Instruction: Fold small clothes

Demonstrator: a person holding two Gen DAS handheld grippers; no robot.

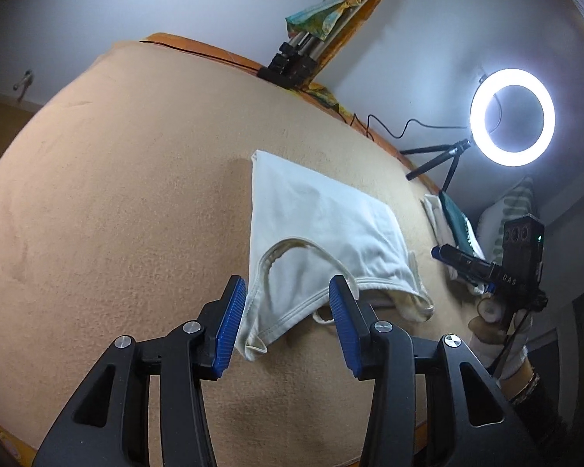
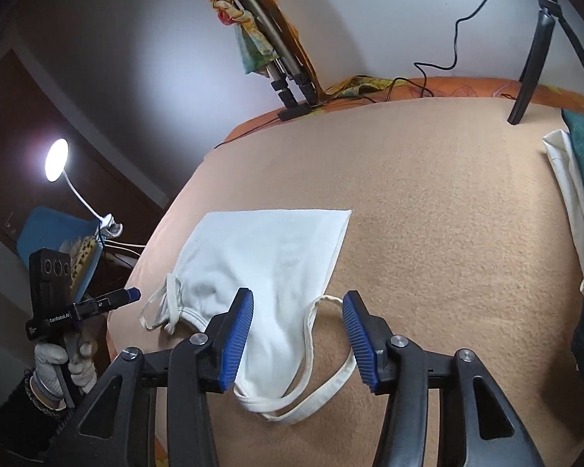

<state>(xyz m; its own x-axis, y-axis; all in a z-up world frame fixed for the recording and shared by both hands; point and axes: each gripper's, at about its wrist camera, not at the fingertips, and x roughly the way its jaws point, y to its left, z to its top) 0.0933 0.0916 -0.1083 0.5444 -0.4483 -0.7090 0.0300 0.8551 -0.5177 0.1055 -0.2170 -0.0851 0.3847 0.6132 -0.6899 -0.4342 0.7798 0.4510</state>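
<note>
A small white tank top (image 1: 323, 233) lies flat on the tan blanket (image 1: 116, 194), folded lengthwise, straps toward me. My left gripper (image 1: 288, 299) is open, its blue pads on either side of a shoulder strap, holding nothing. The top also shows in the right wrist view (image 2: 268, 257). My right gripper (image 2: 298, 315) is open above the top's strap loops (image 2: 315, 385), empty. Each view also shows the other gripper held off the bed's edge: the right one (image 1: 459, 258) and the left one (image 2: 130, 294).
A lit ring light (image 1: 512, 116) on a small tripod stands at the bed's far right. Folded white and green cloths (image 2: 576, 179) lie at the right. A folded tripod (image 2: 268, 50) wrapped in patterned cloth leans on the wall. A desk lamp (image 2: 56, 159) glows left of the bed.
</note>
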